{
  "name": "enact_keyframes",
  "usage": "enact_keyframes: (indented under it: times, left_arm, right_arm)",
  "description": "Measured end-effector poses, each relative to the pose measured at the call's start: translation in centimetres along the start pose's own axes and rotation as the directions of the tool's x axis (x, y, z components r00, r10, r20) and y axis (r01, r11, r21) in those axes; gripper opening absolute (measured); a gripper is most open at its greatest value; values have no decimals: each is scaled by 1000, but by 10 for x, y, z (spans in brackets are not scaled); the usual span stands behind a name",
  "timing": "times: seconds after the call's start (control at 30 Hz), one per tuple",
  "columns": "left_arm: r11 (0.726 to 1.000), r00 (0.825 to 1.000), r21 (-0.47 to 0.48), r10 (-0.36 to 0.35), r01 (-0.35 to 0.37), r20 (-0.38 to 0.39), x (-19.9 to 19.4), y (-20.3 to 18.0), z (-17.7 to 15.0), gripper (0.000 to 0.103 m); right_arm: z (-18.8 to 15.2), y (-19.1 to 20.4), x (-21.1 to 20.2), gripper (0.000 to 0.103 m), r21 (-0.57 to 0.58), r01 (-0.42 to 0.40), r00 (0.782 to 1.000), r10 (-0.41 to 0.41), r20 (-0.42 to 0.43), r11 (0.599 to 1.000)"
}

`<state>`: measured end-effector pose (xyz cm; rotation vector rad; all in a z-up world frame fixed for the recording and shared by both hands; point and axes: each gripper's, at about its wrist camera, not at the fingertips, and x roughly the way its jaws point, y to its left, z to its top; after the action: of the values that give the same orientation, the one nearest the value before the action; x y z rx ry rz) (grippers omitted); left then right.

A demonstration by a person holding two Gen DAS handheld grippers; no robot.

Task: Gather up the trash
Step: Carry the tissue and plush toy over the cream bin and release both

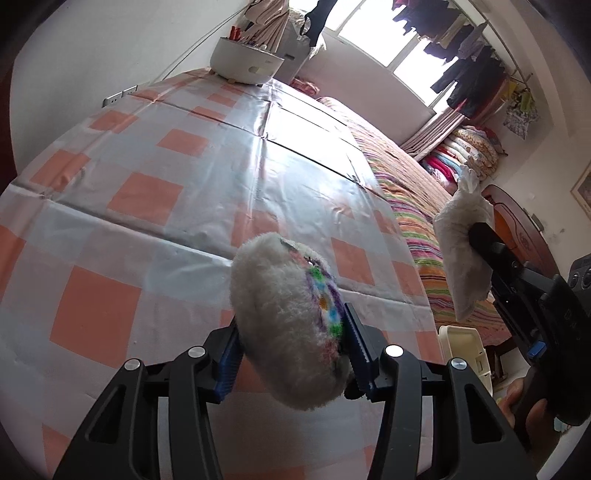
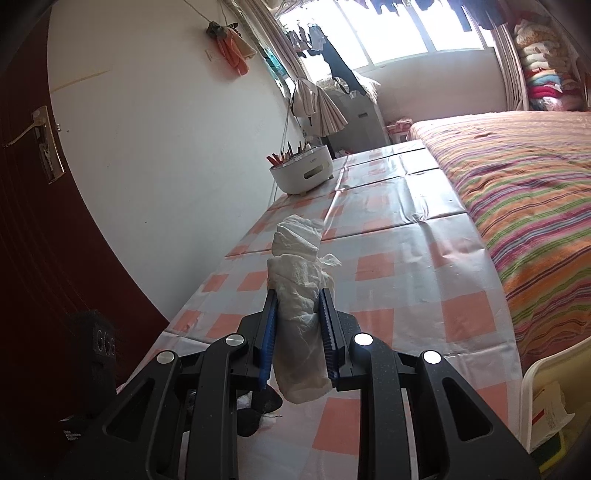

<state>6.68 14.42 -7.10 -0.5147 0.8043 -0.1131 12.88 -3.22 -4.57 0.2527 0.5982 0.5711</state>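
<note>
Daylight came from the window [image 1: 373, 33], blown out to white. Strong glare lay on the glossy checked tablecloth [image 1: 303, 147]. The door [image 2: 33, 229] side stayed dim. Heavy fisheye bending and dark vignetting at edges; focus was sharp overall.

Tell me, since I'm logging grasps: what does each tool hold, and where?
Left tool: fluffy white round plush pad, clamped at its lower end. Right tool: crumpled white tissue wad, pinched across its lower middle.
</note>
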Motion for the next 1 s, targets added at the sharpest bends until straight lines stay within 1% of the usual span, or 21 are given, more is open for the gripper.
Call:
enact_keyframes:
  times: [0.33, 0.6, 0.7, 0.8, 1.0]
  left_arm:
    - [994, 998, 87, -62, 62, 5, 3, -48, 6, 49]
    - [975, 991, 178, -134, 132, 1, 3, -97, 3, 49]
    - [966, 987, 205, -158, 158, -15, 5, -112, -2, 49]
    - [958, 985, 229, -168, 171, -32, 9, -125, -9, 49]
    - [953, 981, 237, -181, 191, -64, 19, -137, -16, 49]
  right_arm:
    - [-2, -28, -32, 21, 13, 60, 997, -61, 41, 998]
    - [-7, -52, -64, 21, 17, 120, 990, -121, 76, 993]
    - [-11, -64, -80, 21, 23, 149, 984, -150, 92, 989]
    - [-16, -77, -97, 21, 28, 195, 974, -197, 109, 980]
    - [-29, -113, -123, 22, 77, 271, 952, -279, 127, 960]
